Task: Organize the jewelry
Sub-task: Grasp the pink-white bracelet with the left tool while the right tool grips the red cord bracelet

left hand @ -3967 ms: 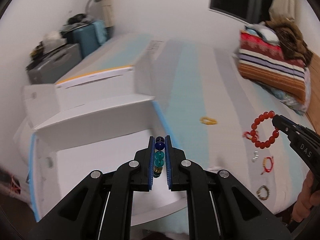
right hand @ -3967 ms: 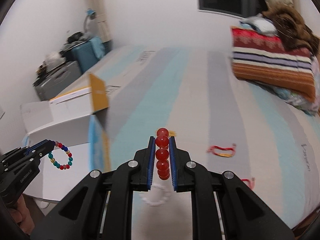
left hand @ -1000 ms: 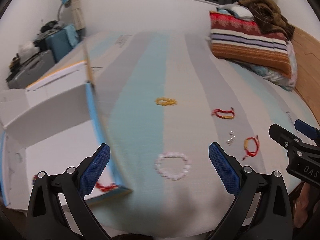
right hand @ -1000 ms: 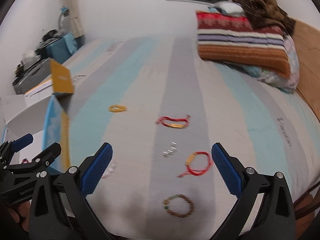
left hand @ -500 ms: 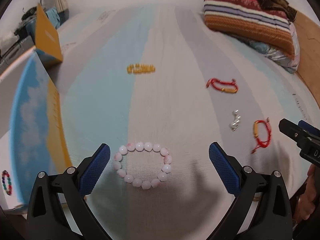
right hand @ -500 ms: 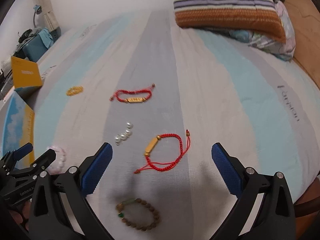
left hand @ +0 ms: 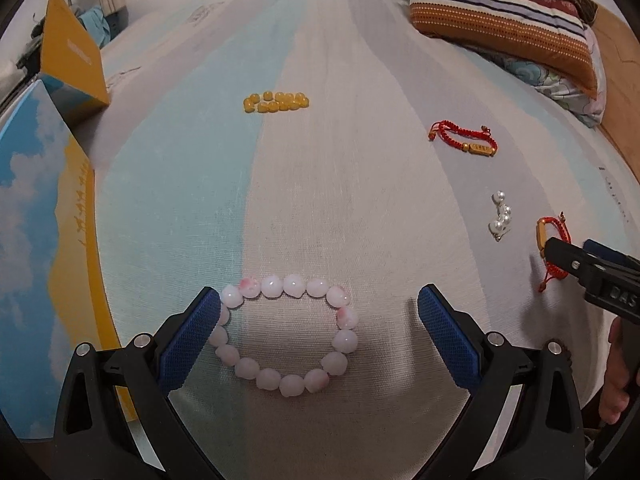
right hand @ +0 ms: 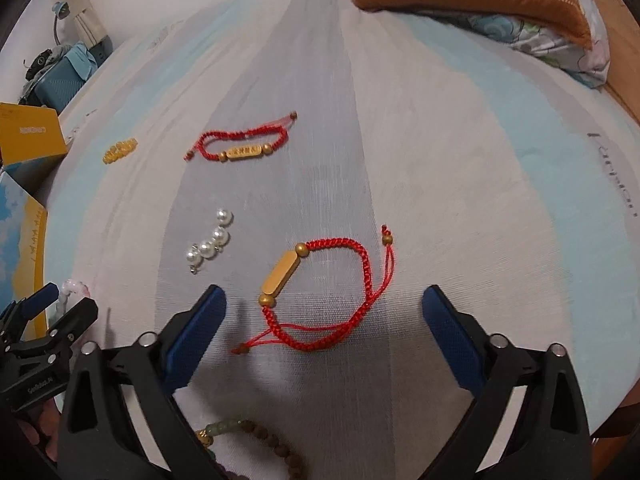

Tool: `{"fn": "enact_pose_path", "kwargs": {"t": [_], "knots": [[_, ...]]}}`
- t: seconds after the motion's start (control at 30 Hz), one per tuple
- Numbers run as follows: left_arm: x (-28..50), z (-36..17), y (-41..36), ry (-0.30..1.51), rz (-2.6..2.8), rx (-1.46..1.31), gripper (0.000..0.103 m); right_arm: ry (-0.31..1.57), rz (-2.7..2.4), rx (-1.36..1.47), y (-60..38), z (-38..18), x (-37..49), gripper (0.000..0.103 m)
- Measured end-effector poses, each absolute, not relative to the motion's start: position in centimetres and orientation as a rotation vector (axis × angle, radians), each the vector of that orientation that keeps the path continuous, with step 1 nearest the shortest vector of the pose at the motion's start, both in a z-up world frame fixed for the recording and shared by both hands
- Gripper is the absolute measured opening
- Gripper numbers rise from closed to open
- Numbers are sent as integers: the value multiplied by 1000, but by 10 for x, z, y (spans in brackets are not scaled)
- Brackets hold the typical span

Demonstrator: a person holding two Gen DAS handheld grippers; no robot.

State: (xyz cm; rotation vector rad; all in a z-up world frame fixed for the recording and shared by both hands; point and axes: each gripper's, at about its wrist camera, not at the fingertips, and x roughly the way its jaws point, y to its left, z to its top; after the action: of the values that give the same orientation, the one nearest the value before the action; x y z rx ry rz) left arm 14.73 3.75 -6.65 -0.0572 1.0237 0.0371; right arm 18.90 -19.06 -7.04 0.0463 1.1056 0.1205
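Note:
My left gripper [left hand: 318,330] is open, low over the bed, its blue pads either side of a pink bead bracelet [left hand: 286,336]. My right gripper [right hand: 324,330] is open around a red cord bracelet with a gold bar [right hand: 328,292], which also shows in the left wrist view [left hand: 554,236]. Further out lie a pearl piece [right hand: 210,242], a second red cord bracelet [right hand: 244,146] and a yellow bead bracelet [left hand: 276,102]. A brown bead bracelet [right hand: 256,444] lies under the right gripper.
A cardboard box with a blue sky print and orange flap [left hand: 44,160] stands at the bed's left edge. A striped folded blanket [left hand: 500,12] lies at the far right. Suitcases [right hand: 60,76] stand by the wall.
Both grippers have dropped lower and closer to the bed. The pink bracelet now sits between the left pads and the red cord bracelet between the right pads. Four seconds ago each held a bead bracelet.

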Motion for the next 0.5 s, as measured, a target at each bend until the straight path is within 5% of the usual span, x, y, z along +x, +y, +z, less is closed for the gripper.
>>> {"fn": "enact_pose_path", "kwargs": {"t": [0.17, 0.5], "knots": [[147, -76, 35, 1068, 17, -66, 72, 1133, 104, 29, -191, -81, 192, 74], [138, -75, 34, 1049, 37, -61, 45, 1108, 109, -13, -188, -79, 186, 39]]}}
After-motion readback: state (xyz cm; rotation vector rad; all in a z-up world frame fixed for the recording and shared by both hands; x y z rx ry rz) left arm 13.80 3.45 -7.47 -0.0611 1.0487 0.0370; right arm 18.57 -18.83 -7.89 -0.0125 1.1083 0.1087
